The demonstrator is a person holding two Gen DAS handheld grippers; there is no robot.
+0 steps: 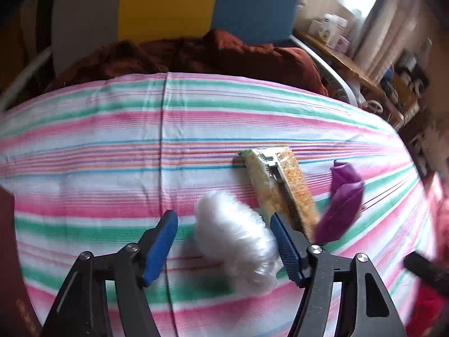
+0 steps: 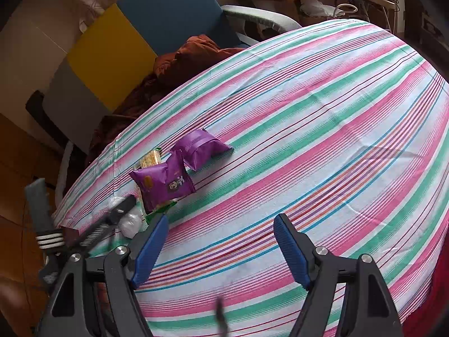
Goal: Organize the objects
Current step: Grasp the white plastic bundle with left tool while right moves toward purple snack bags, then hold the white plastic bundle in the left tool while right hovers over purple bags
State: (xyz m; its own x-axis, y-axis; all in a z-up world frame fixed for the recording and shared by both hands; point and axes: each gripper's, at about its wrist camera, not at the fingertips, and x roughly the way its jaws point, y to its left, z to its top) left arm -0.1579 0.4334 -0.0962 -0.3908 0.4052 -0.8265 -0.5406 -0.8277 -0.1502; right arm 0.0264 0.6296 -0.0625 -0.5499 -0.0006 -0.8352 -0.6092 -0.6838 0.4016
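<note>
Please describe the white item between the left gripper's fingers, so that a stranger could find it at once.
On the striped tablecloth, look beside the long yellow snack pack. The white packet lies there, fluffy and translucent, while its neighbours are yellow or purple.

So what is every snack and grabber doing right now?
White fluffy packet: lying on the striped cloth, between the left gripper's fingers, right one touching.
Left gripper: open around it.
Cracker packet: lying flat, sealed.
Near purple packet: leaning on the cracker packet.
Far purple packet: lying on the cloth, sealed.
Right gripper: open, empty.
</note>
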